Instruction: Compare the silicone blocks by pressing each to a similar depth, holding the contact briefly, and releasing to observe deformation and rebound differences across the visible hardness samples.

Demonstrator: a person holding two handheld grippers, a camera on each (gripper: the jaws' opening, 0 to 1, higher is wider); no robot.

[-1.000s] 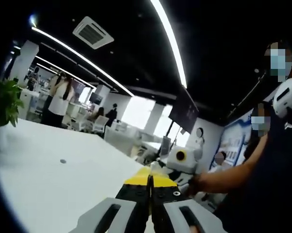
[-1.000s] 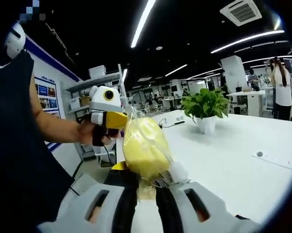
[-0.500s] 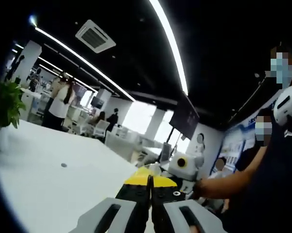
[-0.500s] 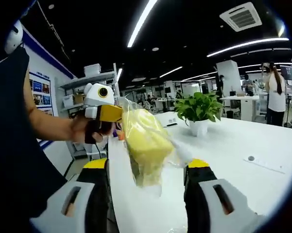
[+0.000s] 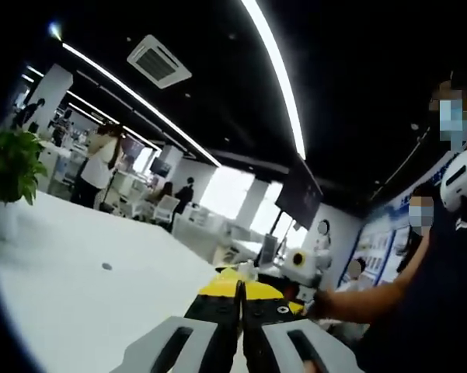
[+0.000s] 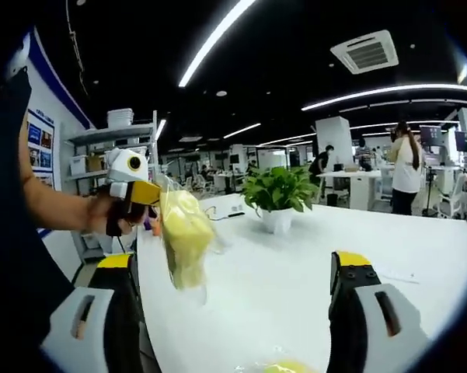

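In the left gripper view, the left gripper [image 5: 238,291] is pointing out over a white table [image 5: 70,295], and its two yellow-tipped jaws are pressing flat against each other with no gap showing. What they are pinching cannot be made out from this side — the tips are hiding it. Beyond them, the right gripper [image 5: 299,268] is sitting small and white, gripped by a hand [image 5: 318,303] at the end of a bare forearm.

In the right gripper view, the right gripper [image 6: 237,268] is standing released, its jaws spread wide to either side of the picture, touching nothing between them. The left gripper [image 6: 151,193] is coming in from the left, held in the person's hand [image 6: 109,217], and its yellow jaws are clamping the top edge of a clear plastic bag [image 6: 185,237]. The bag is hanging down freely in the air above the table edge, tilted slightly, with a yellow block [image 6: 188,233] inside it. It is hanging near the right gripper's left-hand jaw but apart from it. At the very bottom of this view, a sliver of another yellow object [image 6: 284,367] is peeking up between the open jaws; what it is cannot be told. A potted plant [image 6: 278,198] is standing farther back on the table [image 6: 295,272].
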